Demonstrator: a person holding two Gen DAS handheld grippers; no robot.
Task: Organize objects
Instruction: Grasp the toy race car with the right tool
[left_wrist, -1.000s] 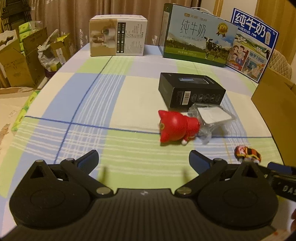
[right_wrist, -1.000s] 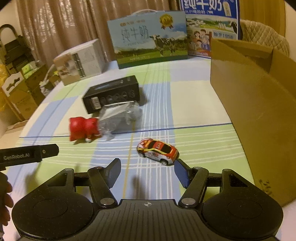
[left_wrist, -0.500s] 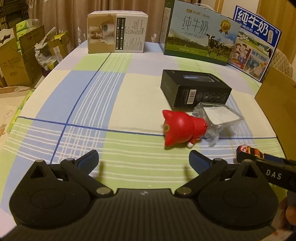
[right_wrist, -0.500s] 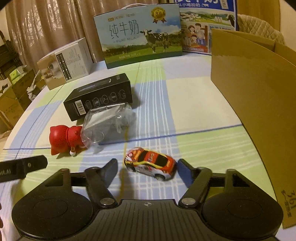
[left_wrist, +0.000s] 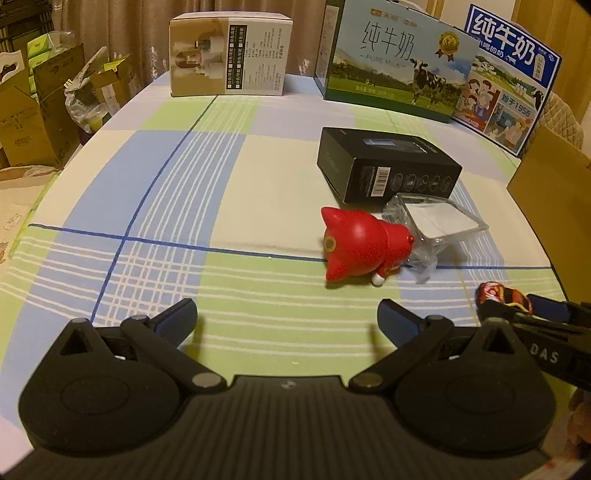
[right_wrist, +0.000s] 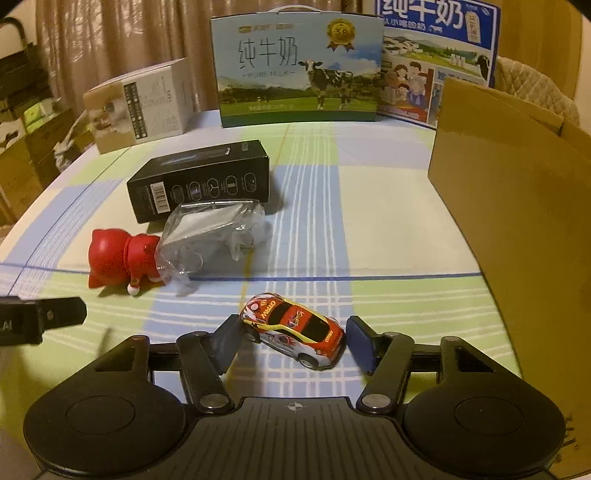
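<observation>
A small red and yellow toy car (right_wrist: 295, 328) lies slantwise on the checked tablecloth, between the fingers of my right gripper (right_wrist: 293, 334). Those jaws are closing: the left pad is at the car's nose, while a thin gap shows at its tail. In the left wrist view the car (left_wrist: 498, 295) shows at the right edge. My left gripper (left_wrist: 286, 314) hovers open over bare cloth, nothing between its fingers. A red cat figure (left_wrist: 362, 251) lies ahead of it, against a clear plastic package (left_wrist: 436, 225) and a black box (left_wrist: 388, 170).
An open cardboard box (right_wrist: 509, 206) stands at the table's right side. Two milk cartons (right_wrist: 295, 66) and a beige box (left_wrist: 229, 59) line the far edge. Cardboard boxes are stacked on the floor at the left (left_wrist: 29, 110).
My right gripper has moved forward and down until the car sits between its fingers, and the fingers have drawn in around it. The left gripper has hardly moved.
</observation>
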